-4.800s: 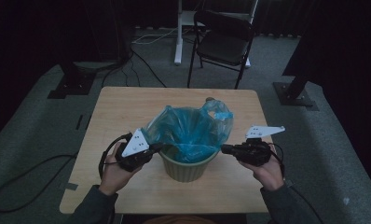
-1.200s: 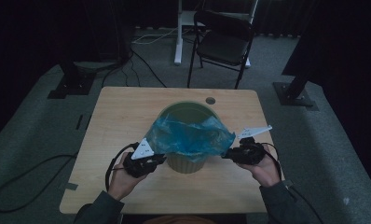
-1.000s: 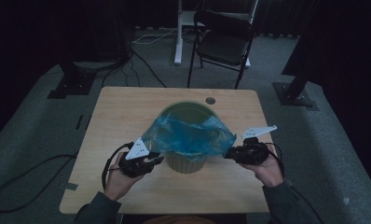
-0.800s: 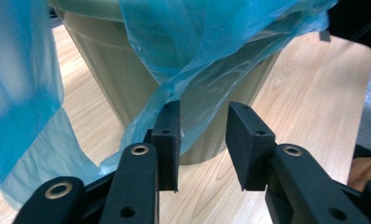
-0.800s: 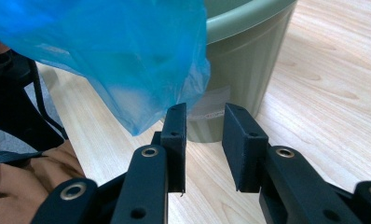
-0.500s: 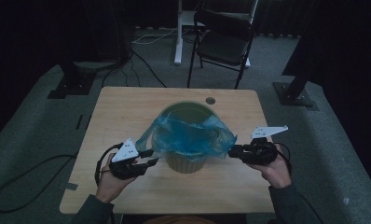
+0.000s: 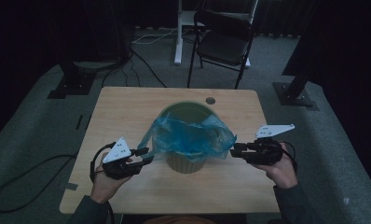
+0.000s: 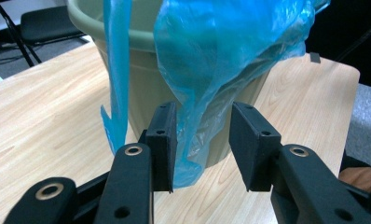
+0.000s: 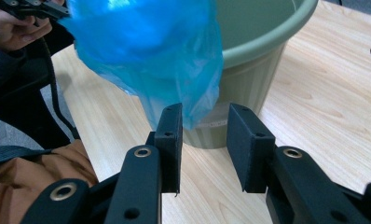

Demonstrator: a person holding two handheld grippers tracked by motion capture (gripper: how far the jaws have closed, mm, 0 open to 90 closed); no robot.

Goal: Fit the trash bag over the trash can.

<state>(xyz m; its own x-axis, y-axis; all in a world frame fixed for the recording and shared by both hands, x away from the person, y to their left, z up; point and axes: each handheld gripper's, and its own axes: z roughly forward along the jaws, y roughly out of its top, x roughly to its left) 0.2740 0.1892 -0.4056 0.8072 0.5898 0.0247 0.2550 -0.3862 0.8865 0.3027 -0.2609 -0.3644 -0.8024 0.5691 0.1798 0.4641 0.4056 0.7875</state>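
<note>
wooden surface (image 7: 127, 112) carries a green bin (image 7: 186, 161) draped with a blue bag (image 7: 190, 135). left gripper (image 8: 200, 140) and right gripper (image 9: 203, 140) have just been opening; jaws apart, bag hanging loose between them.

One bin (image 7: 186, 161), one bag (image 7: 190, 137), one chair (image 7: 223, 44)

A translucent blue plastic bag (image 7: 190, 137) drapes over a pale olive-green bin (image 7: 186, 161) on the light wood-grain table (image 7: 127, 107). Both grippers' jaws are black; the far chair (image 7: 223, 39) is black too.
</note>
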